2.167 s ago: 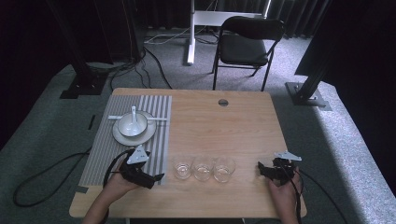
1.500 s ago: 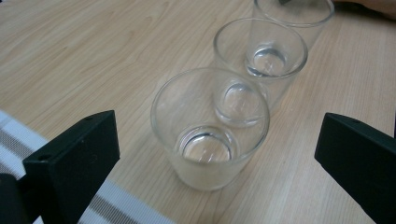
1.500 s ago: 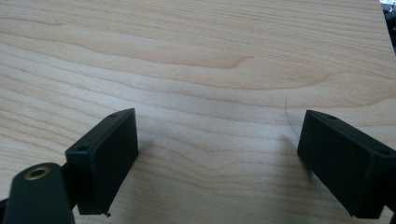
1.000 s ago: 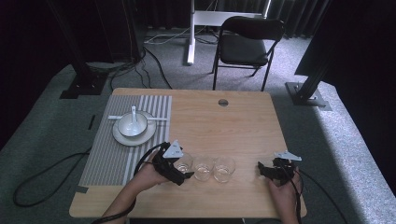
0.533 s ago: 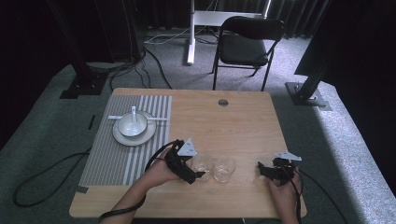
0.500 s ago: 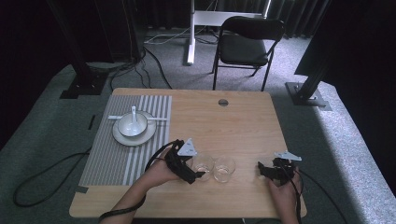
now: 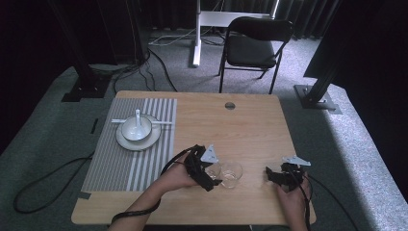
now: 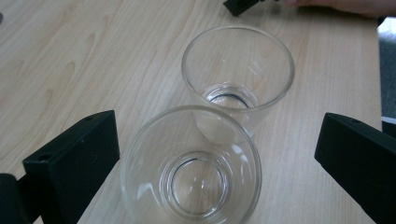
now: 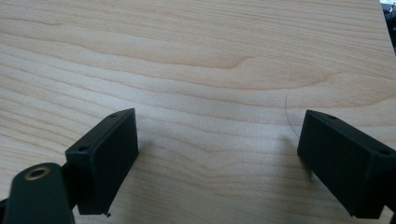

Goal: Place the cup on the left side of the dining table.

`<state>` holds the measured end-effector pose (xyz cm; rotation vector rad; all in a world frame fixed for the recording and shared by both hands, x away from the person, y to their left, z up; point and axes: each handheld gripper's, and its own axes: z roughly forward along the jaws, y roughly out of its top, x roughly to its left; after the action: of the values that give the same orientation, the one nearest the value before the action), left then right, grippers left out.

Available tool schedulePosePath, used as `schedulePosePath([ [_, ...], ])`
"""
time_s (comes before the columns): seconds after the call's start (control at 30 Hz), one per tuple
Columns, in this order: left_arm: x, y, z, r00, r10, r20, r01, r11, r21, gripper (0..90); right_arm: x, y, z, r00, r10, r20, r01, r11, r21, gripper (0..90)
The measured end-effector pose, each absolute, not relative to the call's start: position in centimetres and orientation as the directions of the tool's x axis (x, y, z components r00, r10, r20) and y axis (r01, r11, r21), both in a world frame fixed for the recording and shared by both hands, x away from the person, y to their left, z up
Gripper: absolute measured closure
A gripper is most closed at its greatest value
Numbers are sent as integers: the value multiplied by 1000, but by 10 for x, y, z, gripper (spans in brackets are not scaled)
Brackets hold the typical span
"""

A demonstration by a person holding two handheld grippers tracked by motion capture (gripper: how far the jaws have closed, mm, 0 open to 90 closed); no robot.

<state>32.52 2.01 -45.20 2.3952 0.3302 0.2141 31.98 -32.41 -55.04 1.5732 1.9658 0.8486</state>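
The left tongs [image 8: 205, 154] stand wide apart, straddling the nearer clear drinking glass [image 8: 191, 165] without touching it — empty gaps show on both sides in the left gripper view. From the high view this clear drinking glass [image 7: 212, 170] stands on the pale wooden surface [image 7: 250, 125] near its front edge, with the left tongs [image 7: 210, 174] around it. A second clear glass [image 8: 238, 74] stands just behind the first, so close that I cannot tell whether the two touch; in the high view this second clear glass [image 7: 231, 173] is to the right of the first.

The step in hand, as I judge it, is the approach for a grasp on the nearer glass. The next move calls for closing the jaws evenly on its wall, gently (glass is slick and the neighbour is very near), then lifting straight up so the second glass is not knocked.

The right tongs [image 9: 217, 161] are also spread wide and hold nothing — bare wood lies between them. In the high view the right tongs [image 7: 273, 176] rest low at the surface's right front, well apart from the glasses.

Counted: two glasses, one white plate [image 7: 138, 140] bearing one white bowl [image 7: 136, 129] with one white spoon [image 7: 138, 117] in it, all on one grey striped mat [image 7: 125, 163] at the left.
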Motion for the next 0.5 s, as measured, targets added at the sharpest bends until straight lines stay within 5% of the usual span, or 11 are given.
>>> schedulePosePath([
  [0.5, 332, -18, -458, 966, 252, 53, 165, -765, 622, 3, 320, -324, -550, -224, 974, 12, 677, 147, 721, 118],
])
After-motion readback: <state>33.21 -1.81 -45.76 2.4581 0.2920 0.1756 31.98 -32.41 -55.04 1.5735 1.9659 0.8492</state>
